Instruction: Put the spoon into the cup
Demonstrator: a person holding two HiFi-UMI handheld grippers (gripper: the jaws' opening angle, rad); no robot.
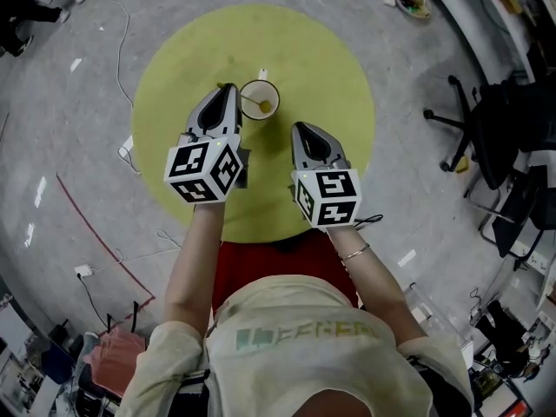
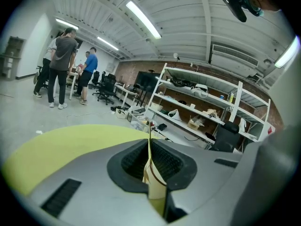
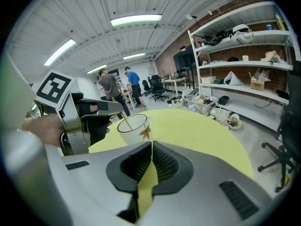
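The task looks nearly finished: the spoon already leans inside the cup, its bowl end down in the glass and its thin yellow handle rising over the rim on the side away from the person's right. The left gripper sits just beside the cup on that side, and the right gripper view shows the handle running from its tips into the glass, so its jaws seem pinched together on the handle. What is left, as I judge it, is only to part those jaws and draw the tool away without tipping the cup. The right gripper hovers near the cup on the person's side, jaws pressed together with nothing between them. The cup is frosted, with a dark rim and a leaf motif, and stands on a round yellow-green table, closer to its far edge. Around the table lies a grey floor with loose cables; beyond the cup are office chairs, white shelving against a brick wall, and people standing well away
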